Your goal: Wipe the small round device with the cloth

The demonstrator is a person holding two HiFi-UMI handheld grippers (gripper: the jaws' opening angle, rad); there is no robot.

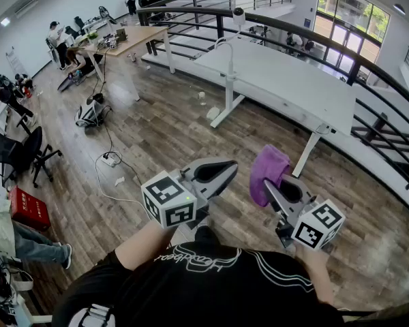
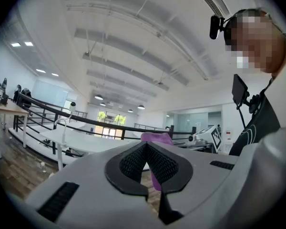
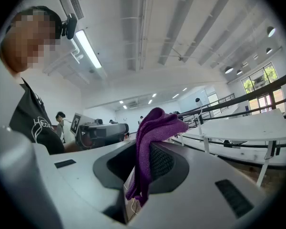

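Two tongs side by side: left gripper (image 1: 221, 170) closed, empty; right gripper (image 1: 271, 186) clamped on purple cloth (image 1: 267, 169); small round device (image 1: 238, 16), prob. the white ball on its stalk (image 1: 228, 63) at table (image 1: 293, 80) edge, sits well ahead, roughly btwn them, neither nearer.

We hold the left claw (image 1: 226, 167) and the right claw (image 1: 271, 187) side by side before us, above the floor (image 1: 157, 135). The cloth (image 1: 268, 171) sits pinched in the right claw, jutting ahead. Beyond both stands the counter (image 1: 286, 80), with the small round device (image 1: 238, 14) at its far left end and the railing (image 1: 368, 63) behind.
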